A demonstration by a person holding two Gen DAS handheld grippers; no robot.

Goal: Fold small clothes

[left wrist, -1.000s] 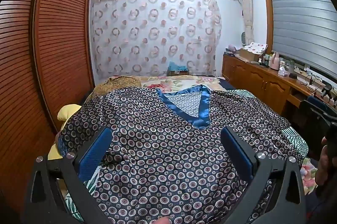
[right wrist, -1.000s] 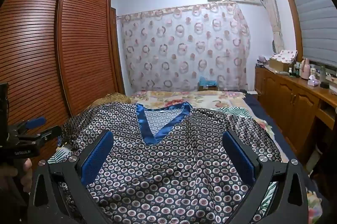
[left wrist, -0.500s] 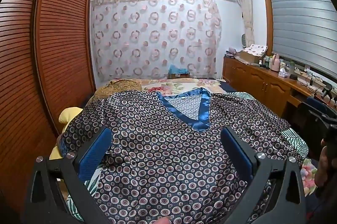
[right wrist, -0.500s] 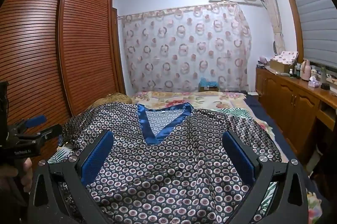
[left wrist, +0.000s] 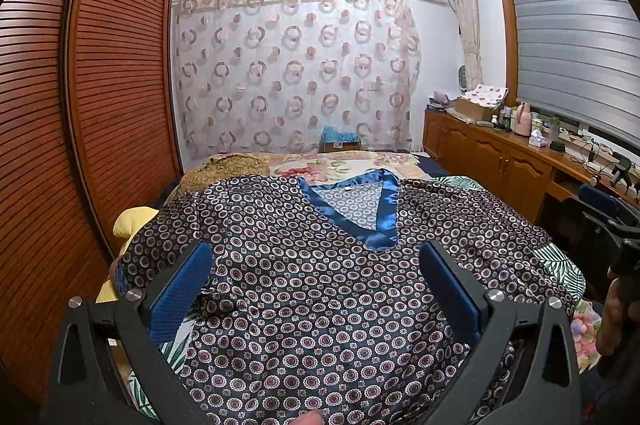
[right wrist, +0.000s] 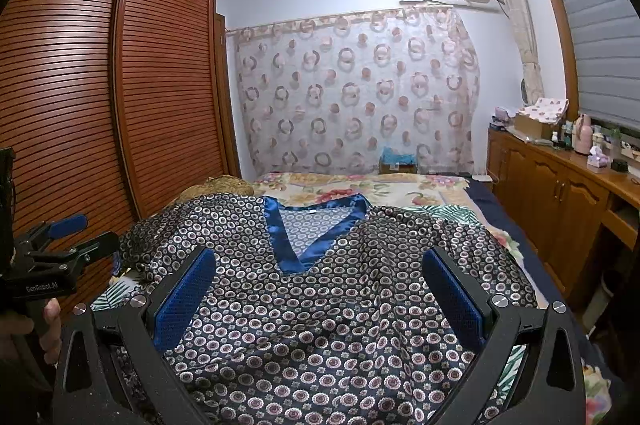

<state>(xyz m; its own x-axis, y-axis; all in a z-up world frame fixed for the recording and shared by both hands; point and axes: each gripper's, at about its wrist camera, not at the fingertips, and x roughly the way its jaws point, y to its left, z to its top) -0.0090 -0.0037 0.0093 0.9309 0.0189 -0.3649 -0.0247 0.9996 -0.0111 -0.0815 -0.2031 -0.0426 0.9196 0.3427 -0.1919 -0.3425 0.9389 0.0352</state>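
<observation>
Both sets of jaws spread wide, nothing held. Left gripper (left wrist: 316, 289) and right gripper (right wrist: 320, 295) above the patterned satin top (left wrist: 320, 297), spread flat, face up, below and ahead of the jaws on the bed (right wrist: 360, 185); blue V-neck trim (left wrist: 360, 209) beyond the tips. Likely risk: slippery satin sliding out of a shallow pinch, or only the upper layer caught. Left-side sleeve bunched beside the left jaw, clearer in left view; left gripper body visible only in right view.

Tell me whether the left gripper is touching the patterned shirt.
Apart. The right wrist view shows the left gripper held off the bed's left edge, its open fingers against the wardrobe, with a gap to the patterned shirt.
</observation>
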